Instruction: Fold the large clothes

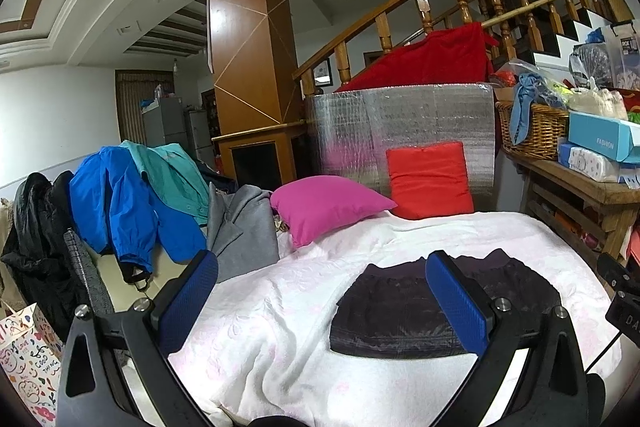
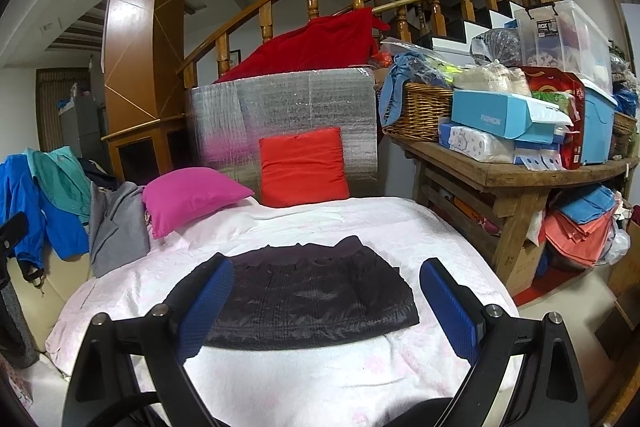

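We noted the dark garment [image 2: 304,299] lying flat on the bed [image 2: 280,379], on a white blanket with faint pink print. It looked folded into a compact shape, waistband toward 12 o'clock.

Left tool [image 1: 332,291]: fingers spread wide apart, nothing between them. Its right finger [image 1: 456,303] overlapped the garment in view; we could not tell whether it touched. The garment [image 1: 384,311] sat toward 2 o'clock of that tool's centre.

Right tool [image 2: 326,299]: fingers likewise wide apart, empty, with the garment between them in view at 12 o'clock, apparently beyond the tips.

Past the garment, at 11 o'clock, a magenta pillow [image 2: 188,197]; at 12 o'clock, a red pillow [image 2: 304,167] leaning on a silver foil panel [image 2: 288,103]. At 9 o'clock, 1 blue jacket [image 1: 116,203], 1 teal jacket [image 1: 172,179] and a grey garment [image 1: 244,231] heaped together. At 2 o'clock, a wooden desk [image 2: 516,175] carried a wicker basket [image 2: 420,115] and boxes.
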